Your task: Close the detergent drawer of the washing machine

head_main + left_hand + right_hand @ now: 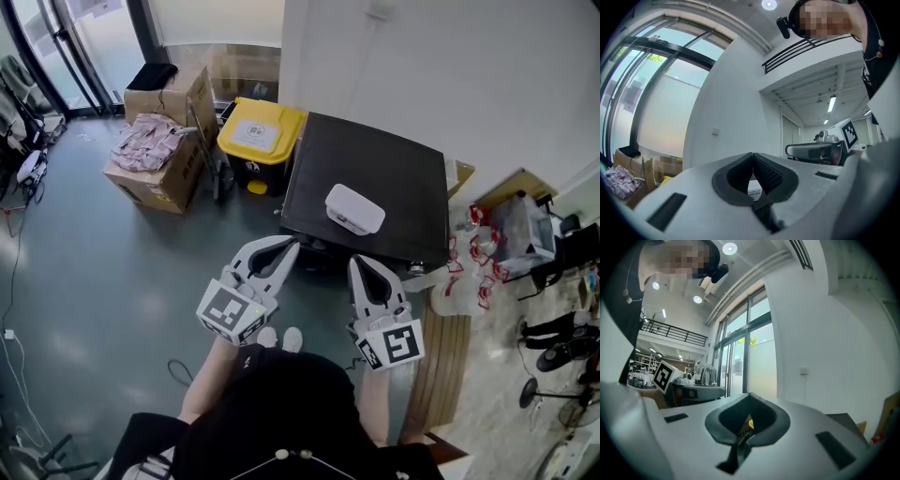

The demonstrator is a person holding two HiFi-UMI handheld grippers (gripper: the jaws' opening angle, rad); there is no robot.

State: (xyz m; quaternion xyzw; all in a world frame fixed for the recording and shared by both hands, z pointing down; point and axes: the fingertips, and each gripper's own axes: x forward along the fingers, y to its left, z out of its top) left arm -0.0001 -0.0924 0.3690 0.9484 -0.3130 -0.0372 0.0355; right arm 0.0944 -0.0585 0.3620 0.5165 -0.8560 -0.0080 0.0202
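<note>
Head view has me looking steeply down on the washing machine (375, 178), a dark-topped unit backed against the white wall with a small white box (354, 208) lying on its lid. From this angle its front face is hidden, so I cannot make out the detergent drawer itself. Both tools are held out level, side by side, with their tips at the machine's near edge; I cannot tell whether either touches it. The left gripper (284, 247) has its jaws pressed together with nothing between them, which the left gripper view confirms. The right gripper (362, 262) is likewise closed and empty. Left of the machine stands a yellow-lidded bin (261, 131), with cardboard boxes (155, 178) beyond it.
</note>
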